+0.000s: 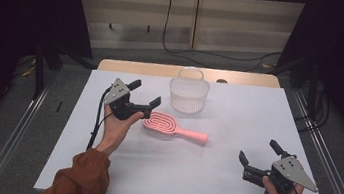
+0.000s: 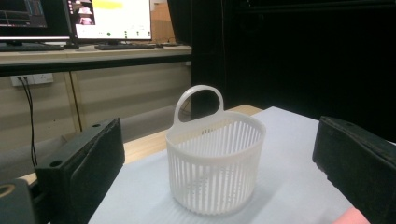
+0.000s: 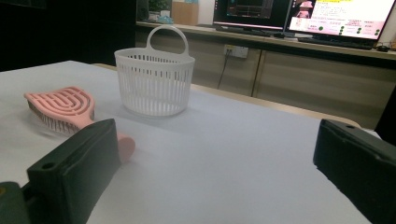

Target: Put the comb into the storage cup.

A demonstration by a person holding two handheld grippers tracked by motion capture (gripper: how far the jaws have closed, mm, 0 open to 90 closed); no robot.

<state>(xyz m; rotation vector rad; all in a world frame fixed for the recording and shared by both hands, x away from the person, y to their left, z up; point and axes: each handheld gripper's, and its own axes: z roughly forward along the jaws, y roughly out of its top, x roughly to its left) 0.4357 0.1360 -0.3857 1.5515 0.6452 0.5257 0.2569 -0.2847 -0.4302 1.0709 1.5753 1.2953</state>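
The pink hairbrush [image 1: 171, 125] lies flat at the middle of the high view on the white counter [image 1: 210, 177], its long axis running left to right: slotted head toward the left, handle pointing right. The left hand-held gripper [image 1: 145, 97], jaws spread and empty, hangs just beside the head at its upper left, far nearer than the right hand-held gripper [image 1: 259, 154], also spread and empty, well apart at lower right. The white basket [image 1: 188, 95] stands just above the brush, so the left side looks better placed to pick it up.
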